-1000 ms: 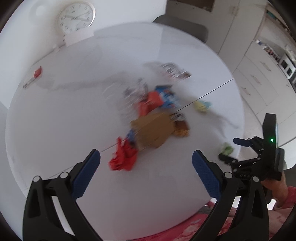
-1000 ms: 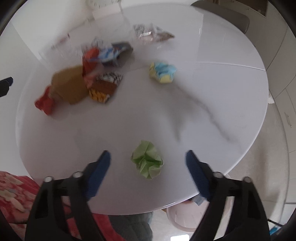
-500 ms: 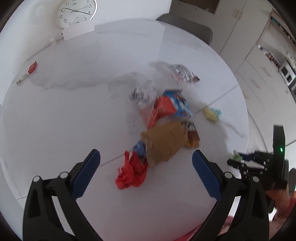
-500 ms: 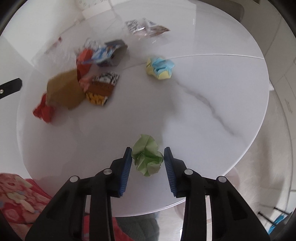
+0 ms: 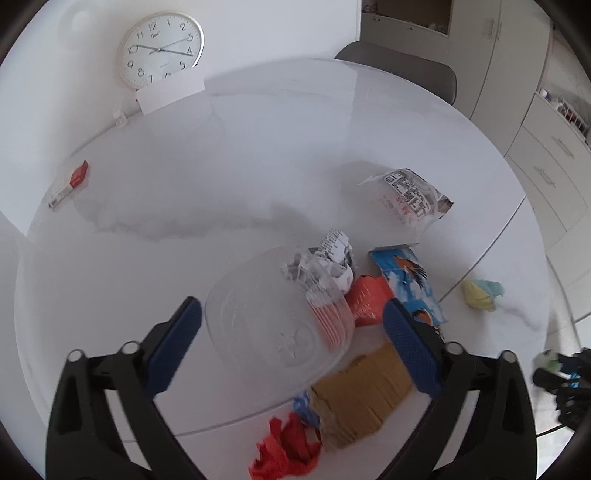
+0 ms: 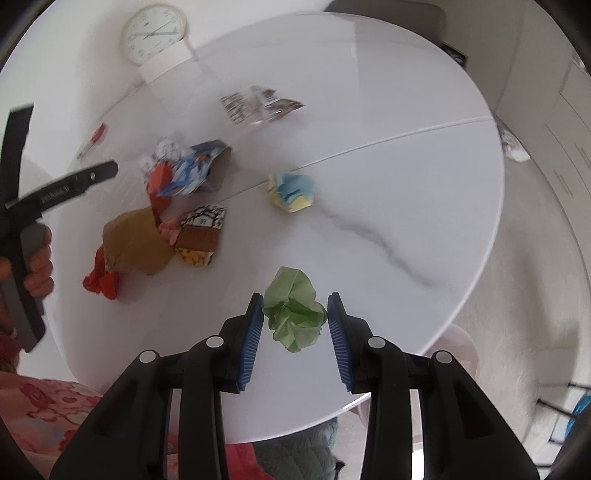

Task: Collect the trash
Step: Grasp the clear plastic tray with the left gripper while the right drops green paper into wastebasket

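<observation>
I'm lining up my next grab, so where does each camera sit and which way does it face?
Left wrist: rides the left claw, tilted down at the clear plastic container; its closing jaws show, and the right claw.
Right wrist: rides the right claw, tilted down at the green paper ball it grips; a hand holds the left claw.
Shared: white table, brown paper, wall clock.

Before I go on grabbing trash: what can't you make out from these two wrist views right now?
- Bin: none shows in either view.
- Crumpled green paper ball, right wrist view: held in the right gripper; whether it has left the white round table is unclear.
- Clear plastic container, left wrist view: blurred between the closing left gripper jaws; contact unclear.
- Red crumpled wrapper: cut off by the bottom edge.
</observation>
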Demonstrator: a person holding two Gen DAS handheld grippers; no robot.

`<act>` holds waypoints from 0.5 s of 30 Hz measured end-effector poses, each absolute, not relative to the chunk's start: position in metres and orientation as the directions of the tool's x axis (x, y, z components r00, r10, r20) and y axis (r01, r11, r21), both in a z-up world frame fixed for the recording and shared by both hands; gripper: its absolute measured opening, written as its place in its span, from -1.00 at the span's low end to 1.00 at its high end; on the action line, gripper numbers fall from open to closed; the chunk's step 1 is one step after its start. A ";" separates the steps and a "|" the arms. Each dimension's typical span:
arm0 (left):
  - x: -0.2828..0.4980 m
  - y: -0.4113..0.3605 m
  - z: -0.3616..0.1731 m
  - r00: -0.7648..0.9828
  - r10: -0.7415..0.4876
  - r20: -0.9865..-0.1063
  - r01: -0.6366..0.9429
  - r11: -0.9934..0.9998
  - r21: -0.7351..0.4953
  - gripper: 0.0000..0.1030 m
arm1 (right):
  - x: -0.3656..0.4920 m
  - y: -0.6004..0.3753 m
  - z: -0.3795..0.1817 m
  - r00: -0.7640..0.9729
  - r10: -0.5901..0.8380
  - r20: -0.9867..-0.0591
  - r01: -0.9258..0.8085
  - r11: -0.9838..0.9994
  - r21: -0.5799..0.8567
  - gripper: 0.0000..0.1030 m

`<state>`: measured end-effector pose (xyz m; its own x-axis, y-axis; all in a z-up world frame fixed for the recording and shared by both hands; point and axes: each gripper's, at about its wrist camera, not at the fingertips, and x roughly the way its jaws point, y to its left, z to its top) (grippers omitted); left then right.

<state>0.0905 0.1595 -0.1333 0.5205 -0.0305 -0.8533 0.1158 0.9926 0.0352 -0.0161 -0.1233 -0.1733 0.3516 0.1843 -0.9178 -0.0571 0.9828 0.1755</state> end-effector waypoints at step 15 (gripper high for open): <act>0.087 0.199 -0.109 0.552 -0.067 -0.831 0.077 0.997 -0.029 0.19 | -0.069 -0.226 -0.161 0.405 0.093 -0.909 0.273 0.937 0.217 -0.29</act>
